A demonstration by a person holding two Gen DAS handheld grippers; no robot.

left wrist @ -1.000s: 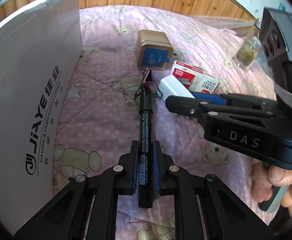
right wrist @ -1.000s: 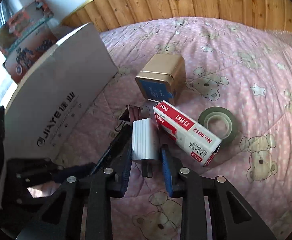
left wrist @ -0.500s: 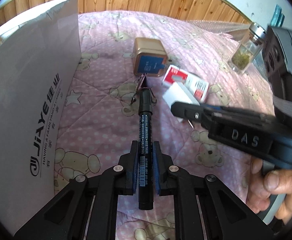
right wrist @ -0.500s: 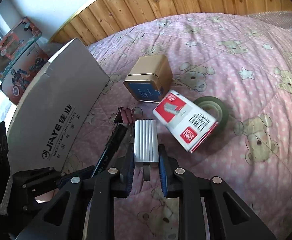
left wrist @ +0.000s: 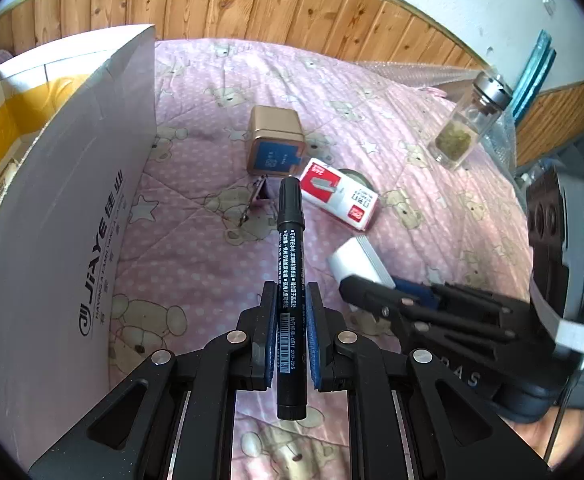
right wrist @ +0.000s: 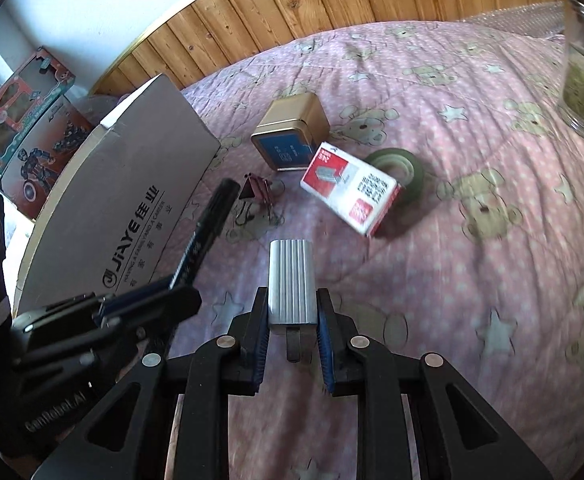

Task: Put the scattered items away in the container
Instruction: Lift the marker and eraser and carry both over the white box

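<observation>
My left gripper (left wrist: 289,300) is shut on a black marker (left wrist: 289,240), which sticks out forward above the pink quilt. My right gripper (right wrist: 292,308) is shut on a ribbed silver charger plug (right wrist: 292,280), also held off the quilt. In the left wrist view the right gripper (left wrist: 372,292) and the charger (left wrist: 356,264) are to the right of the marker. The white cardboard box (left wrist: 63,208) stands open-topped at the left, close beside the left gripper (right wrist: 151,296).
On the quilt lie a gold tin (right wrist: 292,132), a red-and-white staple box (right wrist: 352,192) leaning on a green tape roll (right wrist: 400,164), and a binder clip (right wrist: 257,190). A glass jar (left wrist: 468,124) stands far right. Toy boxes (right wrist: 27,112) sit beyond the cardboard box.
The right jaws closed on the charger and carried it back from the staple box, which turned. The left gripper rose a little with the marker.
</observation>
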